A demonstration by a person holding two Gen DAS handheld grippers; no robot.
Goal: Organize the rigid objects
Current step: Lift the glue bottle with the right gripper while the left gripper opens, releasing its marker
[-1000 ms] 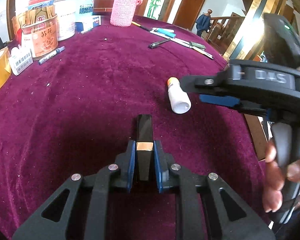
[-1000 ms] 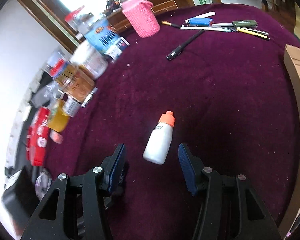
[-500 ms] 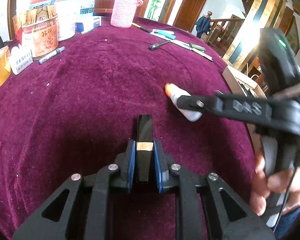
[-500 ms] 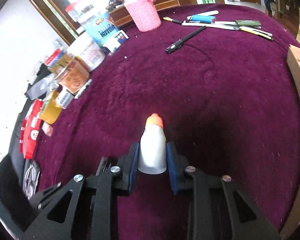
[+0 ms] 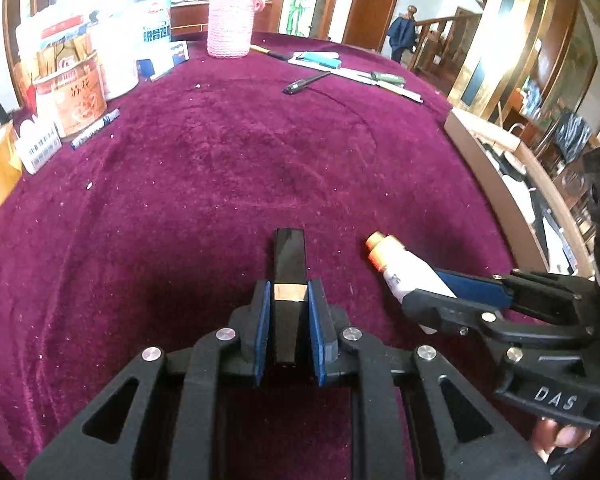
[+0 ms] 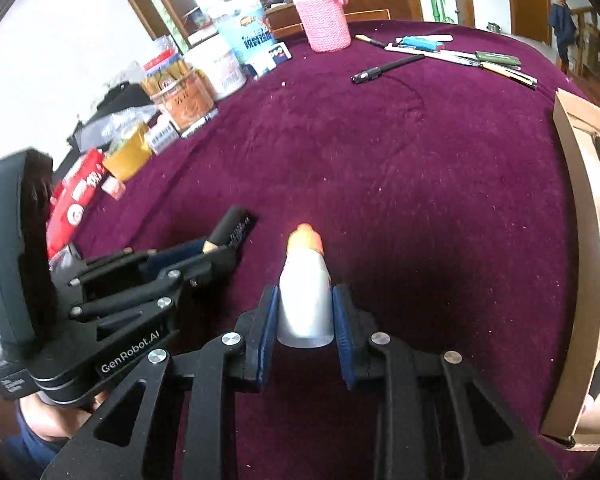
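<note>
Rigid objects on the tabletop [image 5: 228, 184] are only partly sorted, as far as I can judge. Two of them are already picked up. The left gripper [image 5: 288, 312] is closed on a black flat bar [image 5: 289, 264] with a copper band, and the bar sticks out forward between the blue pads. The right gripper [image 6: 305, 320] is closed on a white bottle [image 6: 305, 300] with an orange cap, and the cap points forward, away from the camera. Both things seem to be lifted a little above the purple cloth, but I cannot tell this for sure.

Much is left to do. A black pen [image 6: 386, 69] lies alone far on the cloth, and behind it a row of pens and a blue lighter [image 6: 420, 44] lies near the far edge. At the right edge there is a wooden tray [image 6: 580, 208] that already has some dark pens inside; I think it is the place for the objects, so both held things probably must go there.

About the pose: the two grippers are side by side, near each other, both low over the near part of the tabletop and pointing forward. In the left view the right gripper [image 5: 440, 292] comes from the right side, angled toward the middle, with the bottle [image 5: 404, 268] tilted.
</note>
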